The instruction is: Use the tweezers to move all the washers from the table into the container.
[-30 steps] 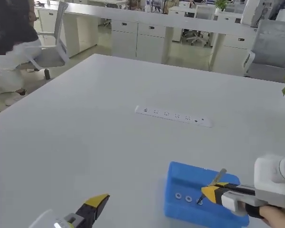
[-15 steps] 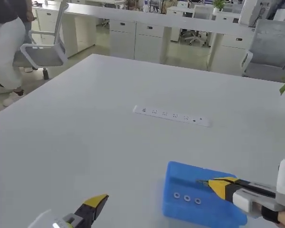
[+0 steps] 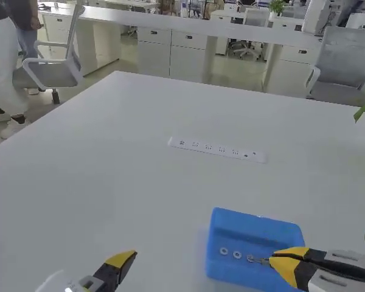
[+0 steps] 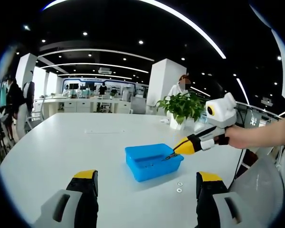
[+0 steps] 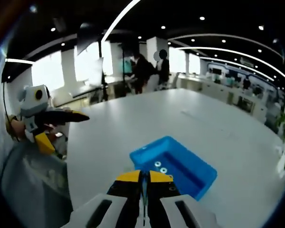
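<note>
White tabletop (image 3: 109,182) stretches across an open office, with a power strip (image 3: 218,149) lying well beyond both grippers. On the near part of it sits the blue container (image 3: 255,228), straight ahead of the right gripper (image 3: 274,260). That gripper is clenched on the tweezers (image 3: 264,260): in the right gripper view its yellow jaws press together on the thin metal blades, which stick out forward past the jaw tips. The tweezers' points reach over the container's wall nearest this gripper and end close to the last of three washers (image 3: 237,254), which lie in a row on the container floor; whether the points touch that washer I cannot tell. A hand (image 4: 237,137) grips the right gripper's handle. The left gripper (image 4: 147,175) is released, its jaws spread wide, and it is held low, well apart from the container. In the left gripper view the container stands ahead between the two jaws, and two loose washers (image 4: 180,184) lie on the table just beside the wall that faces this gripper, in front of its right jaw. A potted plant (image 4: 183,107) stands far beyond the container.
</note>
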